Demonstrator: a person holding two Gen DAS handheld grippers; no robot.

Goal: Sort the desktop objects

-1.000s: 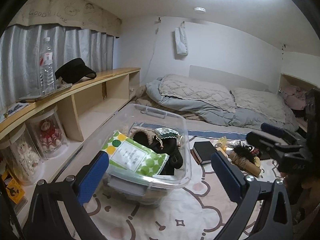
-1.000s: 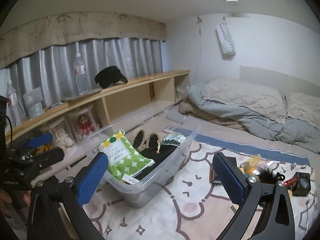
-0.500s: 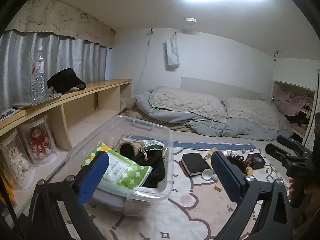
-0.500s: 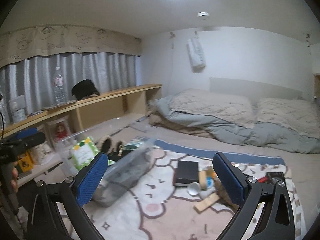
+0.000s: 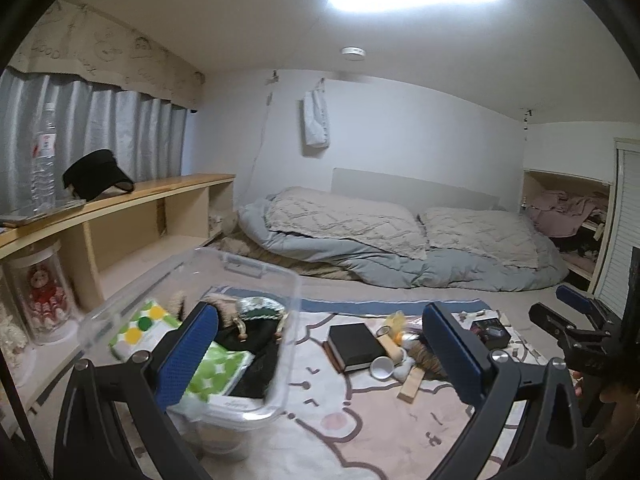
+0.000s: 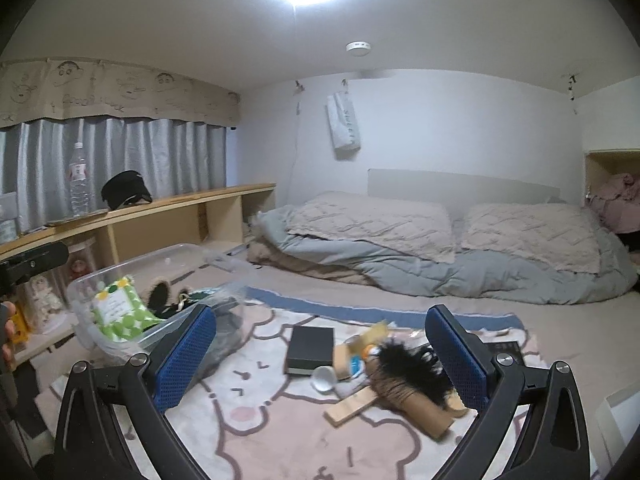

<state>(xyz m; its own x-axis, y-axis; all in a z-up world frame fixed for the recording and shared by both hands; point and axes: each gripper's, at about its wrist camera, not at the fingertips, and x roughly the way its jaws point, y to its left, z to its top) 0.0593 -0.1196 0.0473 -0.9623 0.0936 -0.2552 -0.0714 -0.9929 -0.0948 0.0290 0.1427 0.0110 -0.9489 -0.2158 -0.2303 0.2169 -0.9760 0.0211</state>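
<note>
A clear plastic bin [image 5: 286, 304] [image 6: 120, 272] stands at the left on a pink cartoon mat [image 5: 360, 412] [image 6: 260, 408]. Inside lie a green-dotted packet [image 5: 140, 326] [image 6: 116, 312] and dark items. To its right sit a black book [image 5: 354, 344] [image 6: 310, 344], a small white cup [image 5: 382, 368] [image 6: 324, 378], a wooden block [image 5: 412, 388] [image 6: 352, 402] and a black feathery object on a twine-wrapped tube [image 6: 408, 372]. My left gripper [image 5: 320, 360] hovers open above the bin's right edge. My right gripper [image 6: 320, 360] hovers open over the book and clutter, empty.
A bed with grey and beige quilts [image 5: 400, 240] [image 6: 440, 248] fills the back. Along the left runs a wooden shelf [image 5: 120, 204] [image 6: 160, 204] with a water bottle [image 5: 44, 156] and black visor [image 5: 96, 174]. Doll jars [image 5: 44, 292] stand under it.
Both views have swung right and tilted up. The bin has slid left in both views, and the book and clutter now sit between the right gripper's fingers. Both grippers stayed open.
</note>
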